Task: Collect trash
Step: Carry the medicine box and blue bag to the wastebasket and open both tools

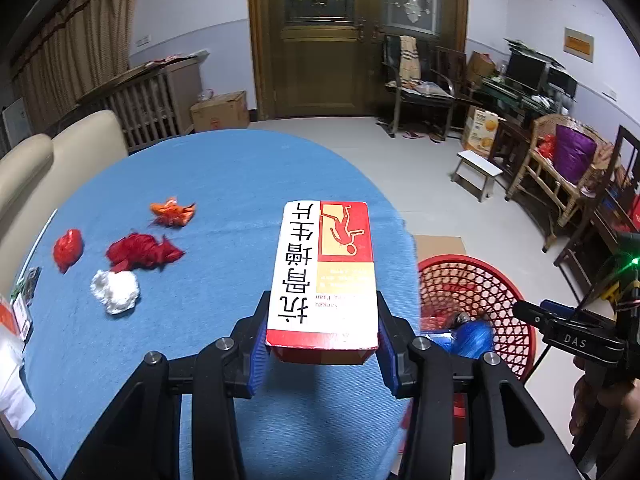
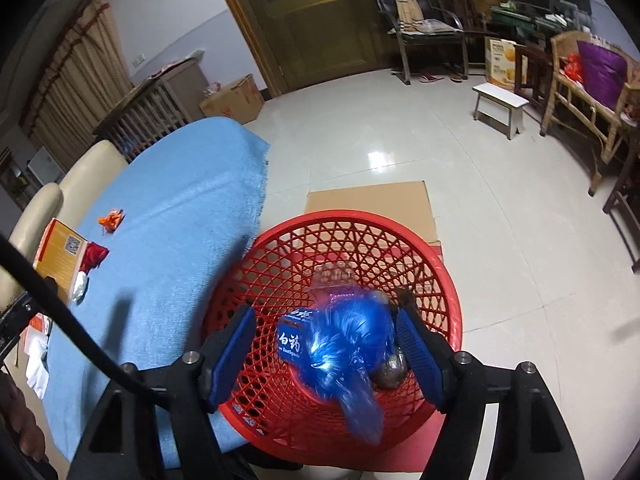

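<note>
Item: red-and-white cardboard medicine box (image 1: 324, 276), lower centre of the left view, over the blue worktop (image 1: 200, 184). Left gripper (image 1: 322, 344) jaws are clamping its narrow sides; it looks light, stiff, crushable. Right gripper (image 2: 326, 354) jaws are standing released around a crumpled blue plastic bag (image 2: 348, 344) above the red mesh basket (image 2: 432, 264).

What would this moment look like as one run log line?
left claw: shut on medicine box | right claw: open above red basket | blue bag: between pads, blurred

The left hand-held gripper (image 1: 322, 344) is black, angular plastic with silver round screw heads on its linkage and blue ribbed pads (image 1: 258, 354). The right hand-held gripper (image 2: 326, 356) matches it, with "DAS" in white letters, a green light behind it and a black cable (image 2: 72, 320) beside its left finger.
</note>
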